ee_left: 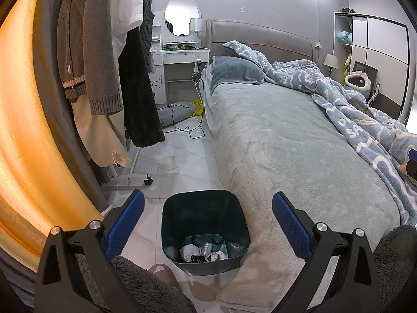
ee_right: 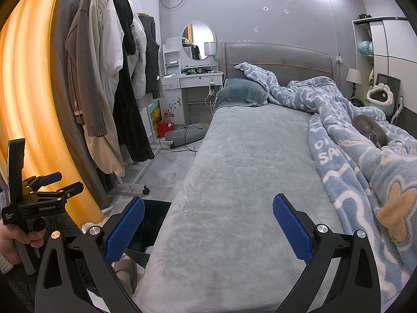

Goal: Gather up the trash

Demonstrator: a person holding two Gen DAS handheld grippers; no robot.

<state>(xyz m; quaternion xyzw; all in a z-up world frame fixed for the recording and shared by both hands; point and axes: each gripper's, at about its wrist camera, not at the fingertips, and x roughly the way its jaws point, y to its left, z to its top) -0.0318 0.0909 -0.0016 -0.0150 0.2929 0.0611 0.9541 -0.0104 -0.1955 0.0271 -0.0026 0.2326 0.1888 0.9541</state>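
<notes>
Left claw (ee_left: 208, 215) spread wide and empty above dark teal bin (ee_left: 205, 230), bin on floor against bed (ee_left: 273, 140) corner, white crumpled trash (ee_left: 190, 252) lying in its bottom, right claw (ee_right: 208, 217) spread and empty over grey bedspread, patterned blue duvet (ee_right: 365, 140) bunched alongside

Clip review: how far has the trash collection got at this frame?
Partly done, it seems: the dark teal plastic bin beside the grey fleece-covered bed already holds white crumpled scraps and small wrappers. Nothing is in hand: the left gripper and right gripper both have empty, wide-open jaws. Possibly left: pale scraps on the white tiled floor and something yellow near the dresser.
</notes>
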